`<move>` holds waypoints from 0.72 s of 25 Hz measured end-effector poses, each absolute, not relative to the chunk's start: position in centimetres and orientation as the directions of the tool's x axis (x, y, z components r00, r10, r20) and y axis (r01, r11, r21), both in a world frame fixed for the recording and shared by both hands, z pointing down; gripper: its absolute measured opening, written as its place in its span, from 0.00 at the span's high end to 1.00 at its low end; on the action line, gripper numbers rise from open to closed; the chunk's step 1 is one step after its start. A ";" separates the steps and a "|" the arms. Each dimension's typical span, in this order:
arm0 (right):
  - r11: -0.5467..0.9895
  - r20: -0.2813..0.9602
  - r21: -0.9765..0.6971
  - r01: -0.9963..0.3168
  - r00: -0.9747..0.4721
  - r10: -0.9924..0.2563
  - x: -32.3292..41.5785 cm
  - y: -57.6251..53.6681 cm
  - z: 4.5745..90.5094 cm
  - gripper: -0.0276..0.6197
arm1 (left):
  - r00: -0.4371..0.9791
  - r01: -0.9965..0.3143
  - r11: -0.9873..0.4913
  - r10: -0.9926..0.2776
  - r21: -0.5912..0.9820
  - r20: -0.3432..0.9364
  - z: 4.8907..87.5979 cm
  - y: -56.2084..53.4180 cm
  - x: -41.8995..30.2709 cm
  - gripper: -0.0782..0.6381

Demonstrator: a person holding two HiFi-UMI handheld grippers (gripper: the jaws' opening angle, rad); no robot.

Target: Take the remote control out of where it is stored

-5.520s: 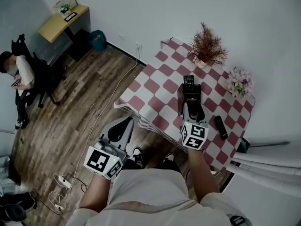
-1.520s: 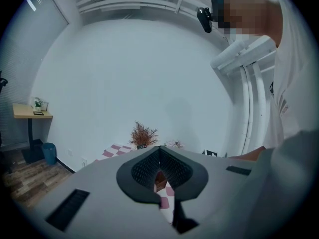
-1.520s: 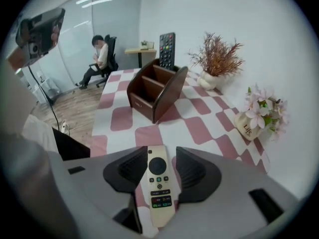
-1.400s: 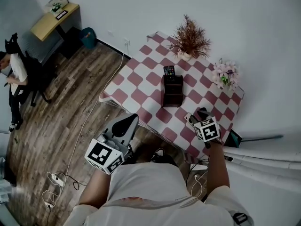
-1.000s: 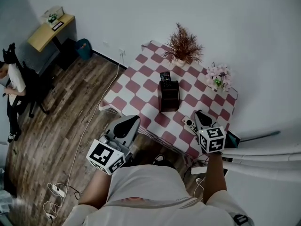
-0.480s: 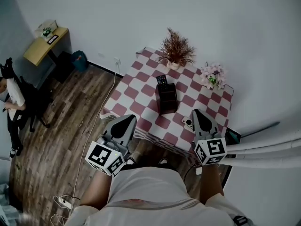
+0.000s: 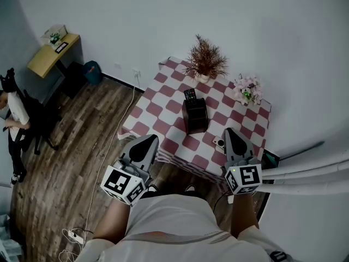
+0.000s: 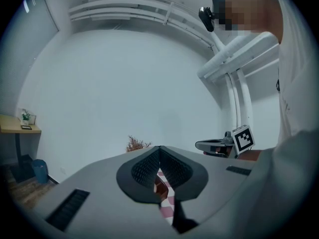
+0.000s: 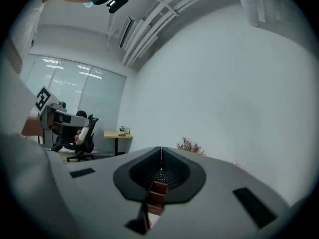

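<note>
Remote [image 7: 190, 95] at far end of holder [image 7: 196, 119] judged light, rigid, slick; exposed top to be pinched. Left gripper [image 7: 148, 139], right gripper [image 7: 229, 131] pressed together, empty.

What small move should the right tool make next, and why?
Probably open the right tool and ease it forward toward the black remote. It stands upright in the dark holder, not yet taken out, while the tool is shut and holds nothing.
</note>
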State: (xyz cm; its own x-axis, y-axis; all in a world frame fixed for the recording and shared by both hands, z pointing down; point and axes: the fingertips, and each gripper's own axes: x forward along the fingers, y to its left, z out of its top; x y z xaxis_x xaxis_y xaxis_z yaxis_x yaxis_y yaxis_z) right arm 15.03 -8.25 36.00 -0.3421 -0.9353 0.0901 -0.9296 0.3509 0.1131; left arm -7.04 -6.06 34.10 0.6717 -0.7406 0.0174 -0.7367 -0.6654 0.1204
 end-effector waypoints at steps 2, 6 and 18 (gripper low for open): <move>0.351 0.093 0.115 -0.929 -0.341 -0.935 15.1 -8.5 36.0 0.93 | 0.670 -0.738 -0.664 -0.742 0.122 0.014 34.0 -6.2 -7.1 0.88; 0.349 0.100 0.108 -0.931 -0.339 -0.935 15.1 -9.3 36.4 0.93 | 0.663 -0.744 -0.658 -0.748 0.119 0.007 34.3 -6.2 -7.3 0.88; 0.344 0.193 0.167 -0.924 -0.312 -0.930 11.8 -15.6 40.0 0.76 | 0.603 -0.794 -0.593 -0.796 0.135 0.049 35.4 -6.2 -9.8 0.88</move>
